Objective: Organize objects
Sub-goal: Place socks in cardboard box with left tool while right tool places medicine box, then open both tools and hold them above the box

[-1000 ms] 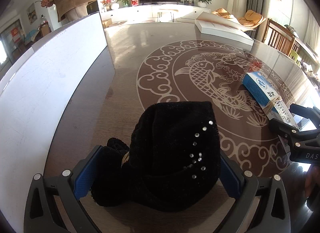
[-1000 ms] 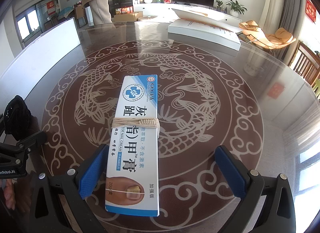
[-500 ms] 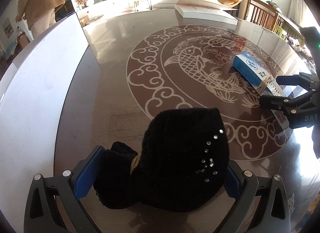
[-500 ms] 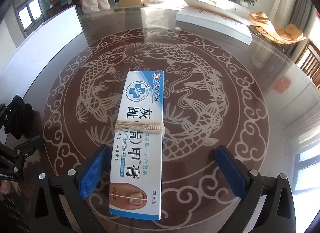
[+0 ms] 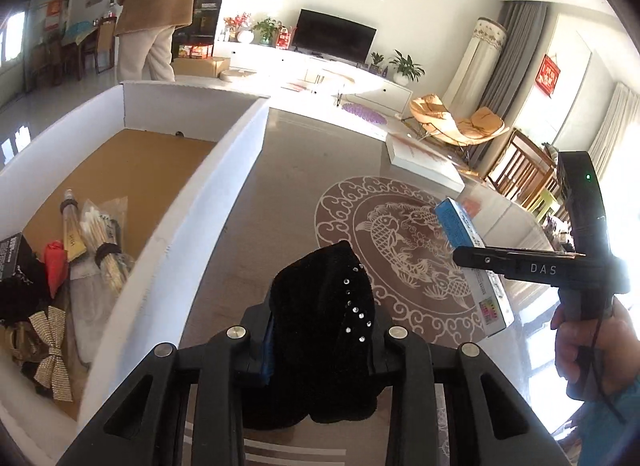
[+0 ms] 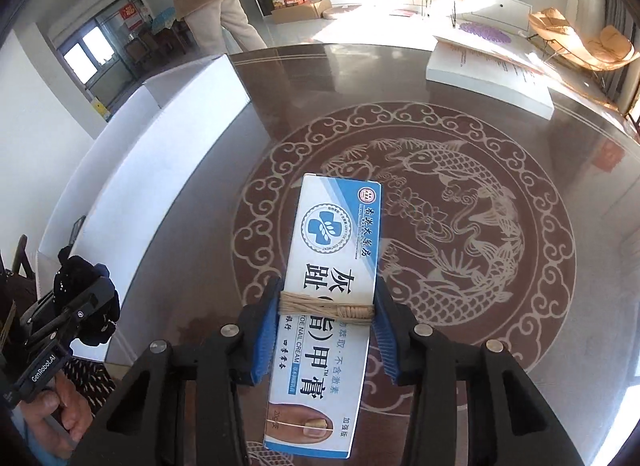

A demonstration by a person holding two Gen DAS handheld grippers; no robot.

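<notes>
My left gripper (image 5: 320, 342) is shut on a black knit hat (image 5: 328, 322) with small studs and holds it above the table, just right of the white open box (image 5: 208, 201). The hat also shows in the right wrist view (image 6: 86, 298). My right gripper (image 6: 328, 330) is shut on a blue and white nail cream box (image 6: 328, 290) tied with string, lifted off the table. That box shows in the left wrist view (image 5: 476, 278), with the right gripper (image 5: 520, 262) around it.
The white box holds a red item (image 5: 54, 266), sticks (image 5: 100, 246), a gold bow (image 5: 52, 342) and dark items. A flat white box (image 6: 488, 77) lies at the round table's far side. A person (image 5: 156, 5) stands beyond the table.
Both grippers have shut, the left on the hat and the right on the cream box, and both have risen off the table. The open white box's inside has come into the left view.
</notes>
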